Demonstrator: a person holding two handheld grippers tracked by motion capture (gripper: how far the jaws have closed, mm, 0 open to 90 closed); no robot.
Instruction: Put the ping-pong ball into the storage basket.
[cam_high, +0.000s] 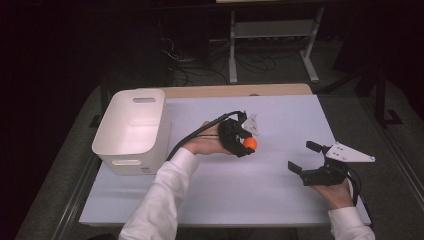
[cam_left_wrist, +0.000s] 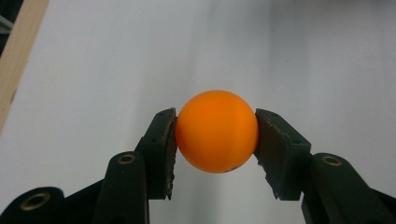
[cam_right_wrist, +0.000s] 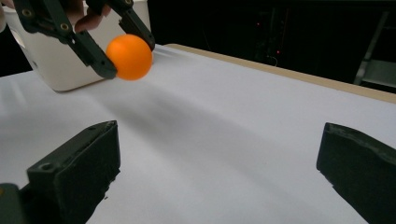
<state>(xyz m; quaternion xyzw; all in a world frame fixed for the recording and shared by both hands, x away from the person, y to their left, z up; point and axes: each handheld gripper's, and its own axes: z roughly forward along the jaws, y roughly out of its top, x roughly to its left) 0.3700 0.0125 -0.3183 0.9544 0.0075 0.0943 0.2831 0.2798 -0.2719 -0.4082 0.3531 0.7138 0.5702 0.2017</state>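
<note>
An orange ball (cam_high: 250, 143) sits between the two black jaws of my left gripper (cam_high: 248, 142), near the middle of the white table sheet (cam_high: 280, 115). In the left gripper view the ball (cam_left_wrist: 217, 131) is pinched from both sides by the pads (cam_left_wrist: 164, 149), a little above the sheet. My right gripper (cam_high: 302, 156) rests at the right side of the table, jaws wide apart with nothing between them. The right gripper view shows its own fingers (cam_right_wrist: 79, 170) spread, and the ball (cam_right_wrist: 129, 56) held farther off by the left gripper (cam_right_wrist: 126, 58).
A white plastic bin (cam_high: 131, 130) with handle slots stands at the table's left side, close to the left forearm. A wooden edge (cam_high: 235, 90) runs along the far side of the table. Cables and a rack leg lie on the dark floor beyond.
</note>
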